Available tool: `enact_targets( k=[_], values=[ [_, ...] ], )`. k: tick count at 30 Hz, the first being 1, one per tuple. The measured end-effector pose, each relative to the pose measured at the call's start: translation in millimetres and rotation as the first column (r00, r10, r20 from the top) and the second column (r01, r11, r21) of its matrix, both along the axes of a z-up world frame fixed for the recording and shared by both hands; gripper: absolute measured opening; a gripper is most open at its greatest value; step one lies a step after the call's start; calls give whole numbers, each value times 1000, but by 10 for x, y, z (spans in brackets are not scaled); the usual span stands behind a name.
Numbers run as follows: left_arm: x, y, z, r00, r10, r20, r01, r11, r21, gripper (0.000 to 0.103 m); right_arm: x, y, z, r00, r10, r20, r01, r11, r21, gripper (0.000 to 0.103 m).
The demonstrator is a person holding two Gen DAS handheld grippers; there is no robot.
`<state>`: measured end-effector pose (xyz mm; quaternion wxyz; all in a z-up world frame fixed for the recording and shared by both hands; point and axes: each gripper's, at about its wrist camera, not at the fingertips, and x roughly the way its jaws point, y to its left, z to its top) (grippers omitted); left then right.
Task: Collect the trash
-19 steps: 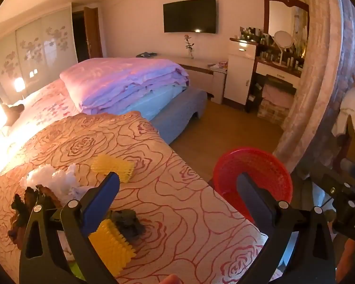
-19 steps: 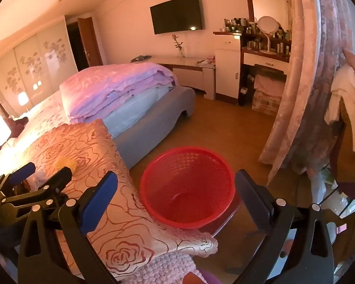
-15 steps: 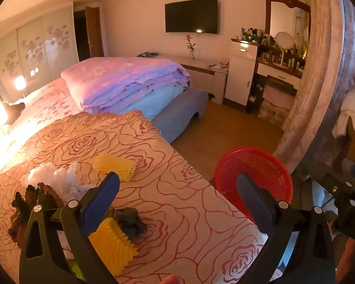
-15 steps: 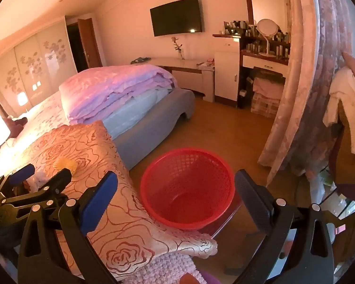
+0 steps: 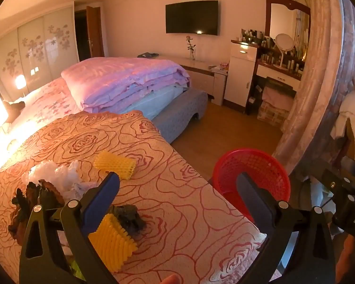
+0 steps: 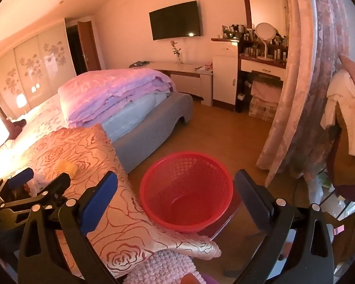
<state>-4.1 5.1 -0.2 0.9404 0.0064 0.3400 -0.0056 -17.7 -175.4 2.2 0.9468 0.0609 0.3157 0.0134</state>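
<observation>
Trash lies on a rose-patterned cloth (image 5: 177, 203): a yellow foam net (image 5: 111, 239) at my left finger, a dark crumpled lump (image 5: 130, 216) behind it, a second yellow net (image 5: 116, 164), white crumpled paper (image 5: 59, 177) and brown dried scraps (image 5: 33, 203). My left gripper (image 5: 177, 189) is open and empty above the cloth. The red mesh basket (image 6: 187, 191) stands on the floor beside the cloth; it also shows in the left wrist view (image 5: 255, 172). My right gripper (image 6: 176, 187) is open and empty just above the basket. The left gripper (image 6: 39, 179) shows at far left.
A bed with a folded pink quilt (image 5: 127, 80) lies behind the cloth. A curtain (image 6: 303, 82) hangs right of the basket. A dresser with bottles and a mirror (image 5: 279, 54) stands at the far wall. Wood floor (image 6: 215, 130) lies beyond the basket.
Both views have shifted slightly, as if both grippers have drifted a little. Both stay open and empty, and no trash has moved.
</observation>
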Motion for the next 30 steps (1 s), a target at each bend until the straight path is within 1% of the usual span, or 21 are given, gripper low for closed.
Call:
enact_targets(
  k=[7,12,17,30],
  values=[
    [-96,11,65,999,-12,33,12,1000,-10,96,-12,-33,23,1000,-5,9,5,1000,4,96],
    [-192,37,134,998,-14,67,17,998,-57,96,-27,-38,34,1000,-2,10,1,1000,6,96],
    [-208,65,129,999,-15,52,21,993,-116,96,-47,-33,50,1000,4,13,-4,1000,7,96],
    [-205,44,80,999,8,47,-6,999,-47,96,-55,-10,32,1000,5,5,-5,1000,9,96]
  ],
)
